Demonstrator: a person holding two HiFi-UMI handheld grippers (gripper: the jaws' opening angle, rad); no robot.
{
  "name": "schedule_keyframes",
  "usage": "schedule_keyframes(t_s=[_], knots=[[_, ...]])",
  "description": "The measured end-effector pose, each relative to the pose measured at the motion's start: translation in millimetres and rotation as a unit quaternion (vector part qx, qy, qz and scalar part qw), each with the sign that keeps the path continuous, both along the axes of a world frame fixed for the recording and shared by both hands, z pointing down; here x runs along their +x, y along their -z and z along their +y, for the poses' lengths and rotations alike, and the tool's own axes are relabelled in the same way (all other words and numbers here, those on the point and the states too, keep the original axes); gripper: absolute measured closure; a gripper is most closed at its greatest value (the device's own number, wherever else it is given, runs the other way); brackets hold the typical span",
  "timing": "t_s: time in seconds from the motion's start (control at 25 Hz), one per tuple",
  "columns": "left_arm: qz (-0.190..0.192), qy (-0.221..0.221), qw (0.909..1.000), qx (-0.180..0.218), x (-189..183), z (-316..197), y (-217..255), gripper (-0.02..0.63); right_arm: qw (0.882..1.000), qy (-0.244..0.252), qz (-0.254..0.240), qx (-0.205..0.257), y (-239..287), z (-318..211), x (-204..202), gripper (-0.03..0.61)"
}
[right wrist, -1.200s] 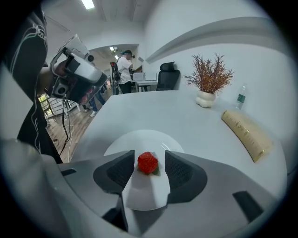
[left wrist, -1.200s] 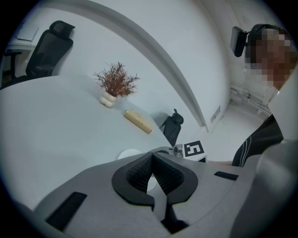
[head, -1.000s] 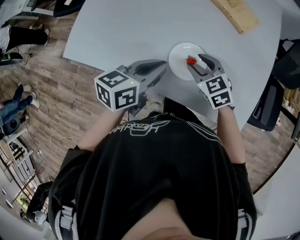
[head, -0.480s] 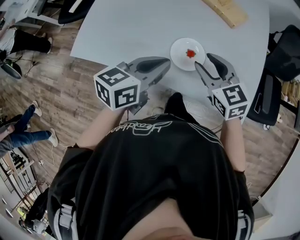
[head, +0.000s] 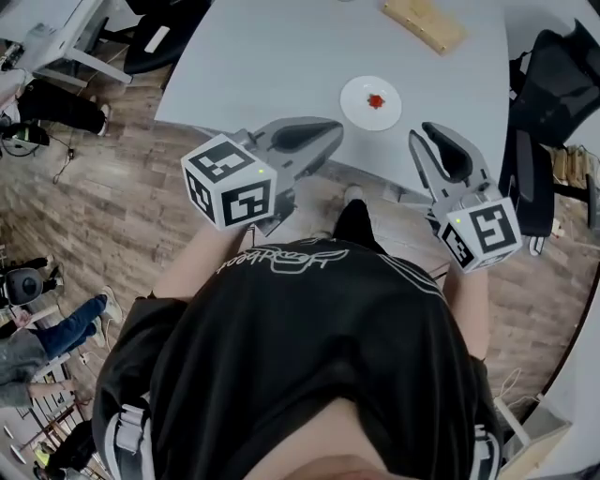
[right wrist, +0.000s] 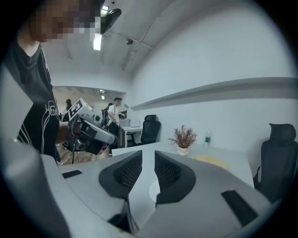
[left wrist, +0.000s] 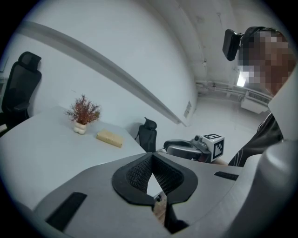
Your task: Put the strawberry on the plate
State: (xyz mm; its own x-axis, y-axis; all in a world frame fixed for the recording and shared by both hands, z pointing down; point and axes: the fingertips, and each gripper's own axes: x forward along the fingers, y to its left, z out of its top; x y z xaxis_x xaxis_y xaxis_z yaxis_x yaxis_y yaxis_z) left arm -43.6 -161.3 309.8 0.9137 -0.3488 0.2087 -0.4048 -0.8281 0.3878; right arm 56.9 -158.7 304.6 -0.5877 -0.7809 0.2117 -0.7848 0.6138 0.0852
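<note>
A red strawberry (head: 376, 100) lies in the middle of a small white plate (head: 358, 111) on the grey table (head: 281, 56). Neither gripper is near it; both hang over the floor, short of the table's near edge. My left gripper (head: 330, 129) (left wrist: 151, 155) is shut, pads meeting at the tips, with nothing in it. My right gripper (head: 422, 133) (right wrist: 148, 154) has just been closing, but a narrow gap still shows between its pads and nothing is in that gap. A sliver of the plate (right wrist: 152, 191) shows low between the right jaws.
A wooden block (head: 422, 23) (left wrist: 109, 138) lies at the far side of the table beside a small potted plant (left wrist: 83, 114) (right wrist: 183, 138). Black office chairs (head: 553, 84) stand to the right. Other people stand on the wood floor (head: 112, 187) at the left.
Both grippers have risen and drawn back off the table towards me. The right gripper has left the strawberry on the plate, and its jaws stand narrower than before.
</note>
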Motion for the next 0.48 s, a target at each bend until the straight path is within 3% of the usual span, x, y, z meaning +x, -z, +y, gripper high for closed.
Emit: schedule_keyframes(t_s=[0.24, 0.48], knots=[[0.005, -0.022, 0.9994, 0.025, -5.2, 36.1, 17.3, 0.607, 0.999, 0.006, -0.041, 0.007, 13.0, 45.1, -9.5, 0.56], [0.01, -0.024, 0.9993, 0.026, -14.9, 51.6, 15.5, 0.607, 0.999, 0.02, -0.03, -0.001, 4.5, 65.9, -28.3, 0.569]])
